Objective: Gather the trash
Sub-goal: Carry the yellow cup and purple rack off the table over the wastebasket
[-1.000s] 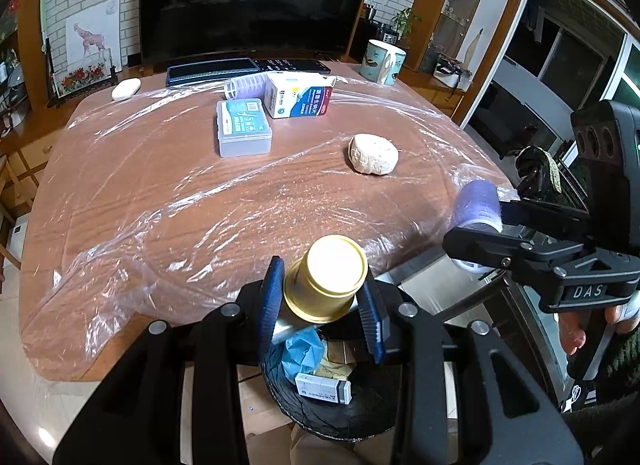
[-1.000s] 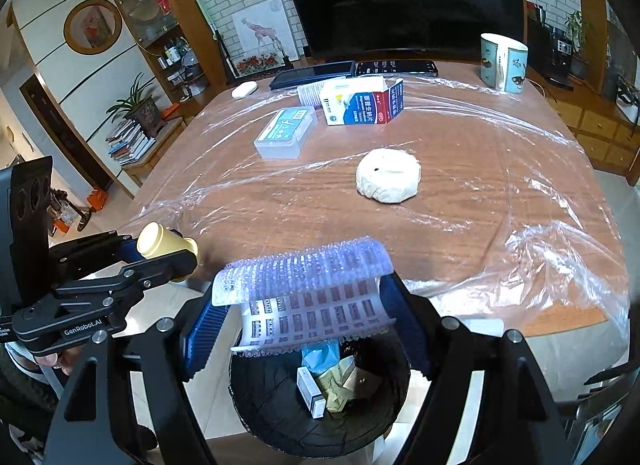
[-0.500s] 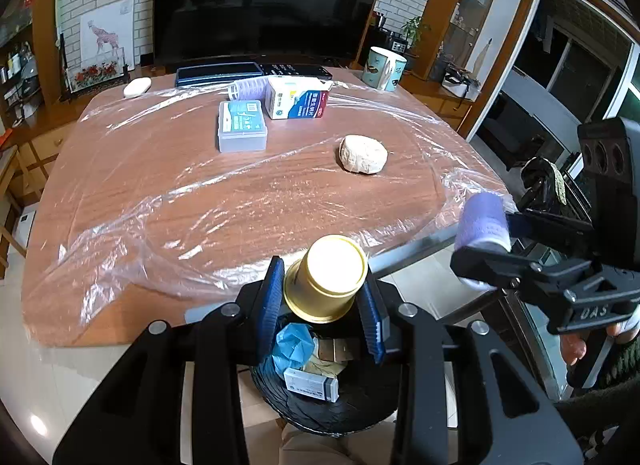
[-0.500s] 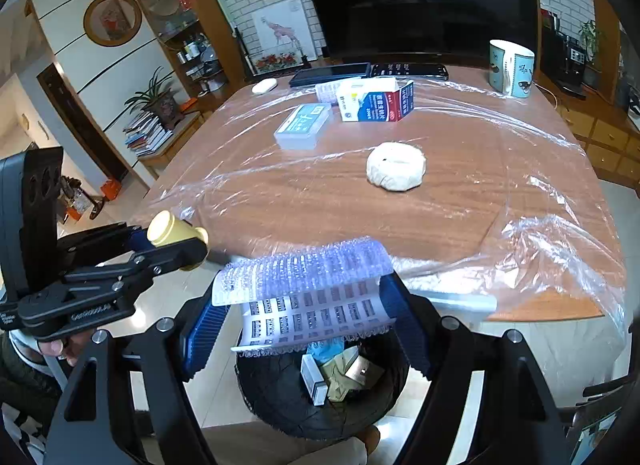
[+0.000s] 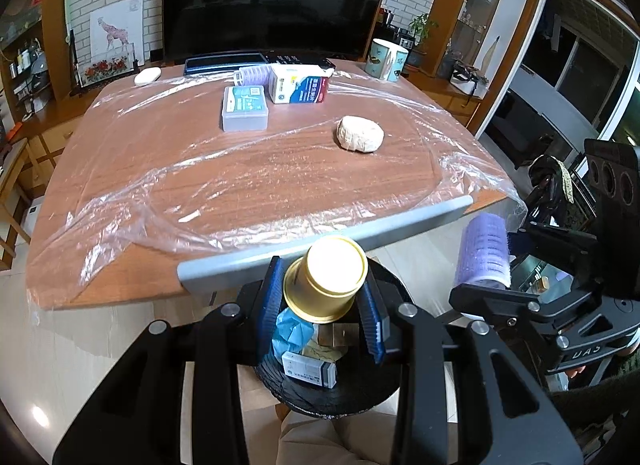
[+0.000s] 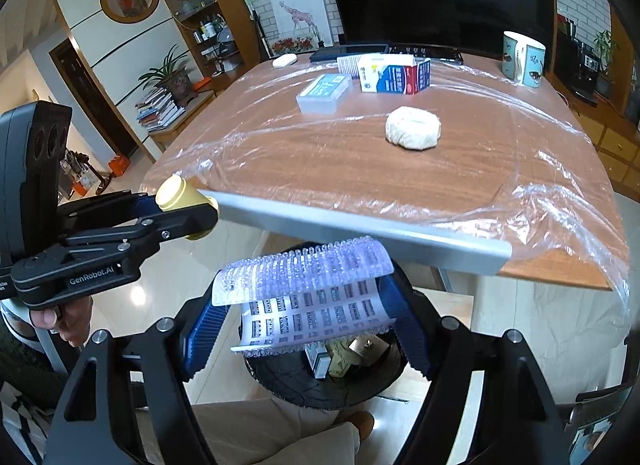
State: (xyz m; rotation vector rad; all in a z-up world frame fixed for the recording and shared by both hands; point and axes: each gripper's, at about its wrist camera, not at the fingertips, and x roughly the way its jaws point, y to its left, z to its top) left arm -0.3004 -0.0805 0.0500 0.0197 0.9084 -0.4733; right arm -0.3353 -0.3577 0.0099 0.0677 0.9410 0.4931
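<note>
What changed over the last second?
Both grippers backed off the table toward the black bin, which now sits below them. Unchanged: left gripper clamps the gold cup, right gripper clamps the purple blister sheet; nothing released.

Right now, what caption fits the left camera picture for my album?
A gold cup held above the black bin, a purple blister pack waiting alongside.

Mug (image 5: 386, 59) on plastic-covered table (image 5: 120, 193)
</note>
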